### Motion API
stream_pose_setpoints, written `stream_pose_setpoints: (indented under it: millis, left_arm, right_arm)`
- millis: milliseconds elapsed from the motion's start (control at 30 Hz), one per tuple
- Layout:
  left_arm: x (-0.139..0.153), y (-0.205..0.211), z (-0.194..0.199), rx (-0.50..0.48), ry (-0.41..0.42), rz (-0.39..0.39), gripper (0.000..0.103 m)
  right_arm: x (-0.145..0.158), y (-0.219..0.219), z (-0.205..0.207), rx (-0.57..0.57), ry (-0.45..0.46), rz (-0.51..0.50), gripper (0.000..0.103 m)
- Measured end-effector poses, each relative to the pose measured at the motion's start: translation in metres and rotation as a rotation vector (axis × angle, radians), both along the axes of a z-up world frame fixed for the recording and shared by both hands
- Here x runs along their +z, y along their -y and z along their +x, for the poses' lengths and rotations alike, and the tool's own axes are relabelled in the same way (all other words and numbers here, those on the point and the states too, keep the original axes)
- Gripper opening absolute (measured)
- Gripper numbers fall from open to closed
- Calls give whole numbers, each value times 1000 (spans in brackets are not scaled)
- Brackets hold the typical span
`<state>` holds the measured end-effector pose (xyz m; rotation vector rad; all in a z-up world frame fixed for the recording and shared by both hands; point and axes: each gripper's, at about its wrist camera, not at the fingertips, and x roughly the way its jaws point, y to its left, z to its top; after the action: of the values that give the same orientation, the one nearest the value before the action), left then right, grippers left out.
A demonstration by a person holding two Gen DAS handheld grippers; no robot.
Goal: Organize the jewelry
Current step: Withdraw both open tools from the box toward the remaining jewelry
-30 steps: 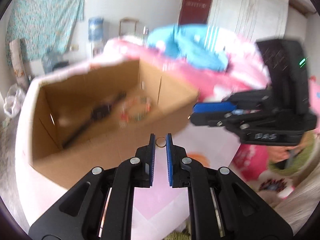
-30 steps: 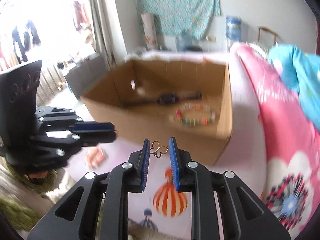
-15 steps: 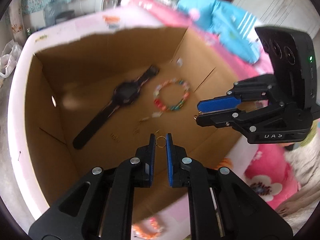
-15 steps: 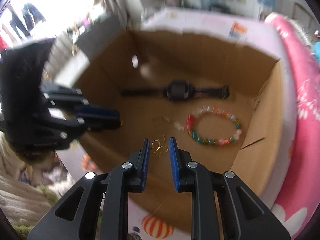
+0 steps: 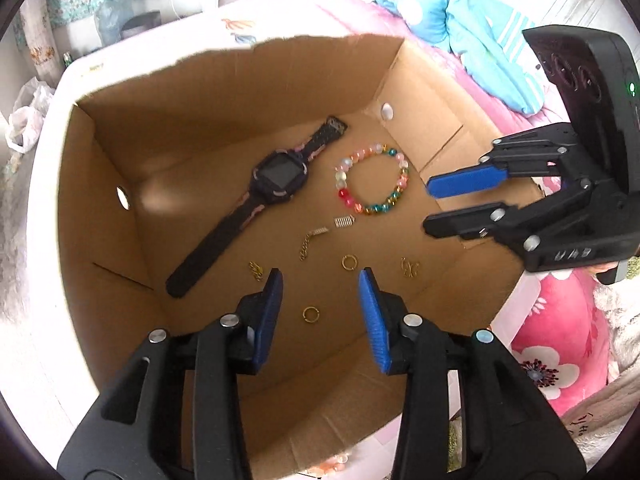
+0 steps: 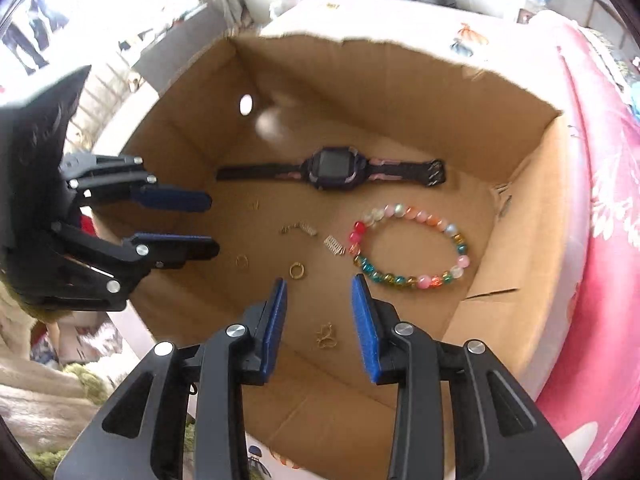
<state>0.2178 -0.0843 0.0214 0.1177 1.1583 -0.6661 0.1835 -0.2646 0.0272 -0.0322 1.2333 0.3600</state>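
Both grippers hover over an open cardboard box (image 5: 100,168) (image 6: 520,208). My left gripper (image 5: 320,280) is open and empty; a small gold ring (image 5: 310,314) lies on the box floor between its fingers. My right gripper (image 6: 318,286) is open and empty; a gold butterfly-shaped piece (image 6: 325,336) lies below it and also shows in the left wrist view (image 5: 409,267). In the box lie a black watch (image 5: 276,184) (image 6: 332,168), a colourful bead bracelet (image 5: 372,180) (image 6: 412,248), another gold ring (image 5: 349,262) (image 6: 296,270) and small chain bits (image 5: 308,242).
The box stands on a pink floral bedspread (image 5: 560,340) (image 6: 600,320). A blue garment (image 5: 472,32) lies beyond the box. Each gripper shows in the other's view: the right one (image 5: 448,204) and the left one (image 6: 210,224).
Both grippers opened. The gold ring dropped from the left one and the butterfly piece from the right one onto the box floor. Both moved from beside the box to over it.
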Motion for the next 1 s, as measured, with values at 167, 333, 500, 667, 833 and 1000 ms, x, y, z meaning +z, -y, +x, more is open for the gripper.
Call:
stream_pose_setpoints:
  millis: [167, 333, 500, 667, 833, 1000]
  left_arm:
    - [28, -10, -13, 24, 92, -34, 45]
    - [69, -32, -43, 67, 232, -119, 54]
    - [84, -58, -98, 85, 312, -217, 66]
    - [42, -52, -138, 80, 242, -166, 69]
    - [-20, -25, -153, 125, 193, 10, 69]
    - [-44, -14, -153, 146, 193, 51, 59]
  right_arm:
    - [37, 16, -16, -66, 115, 52, 37]
    - [79, 29, -61, -112, 307, 115, 50]
    - [82, 36, -127, -149, 420, 222, 61]
    - [40, 39, -169, -239, 374, 279, 64]
    - [-20, 35, -184, -358, 256, 295, 64]
    - [-51, 29, -183, -432, 187, 198, 64]
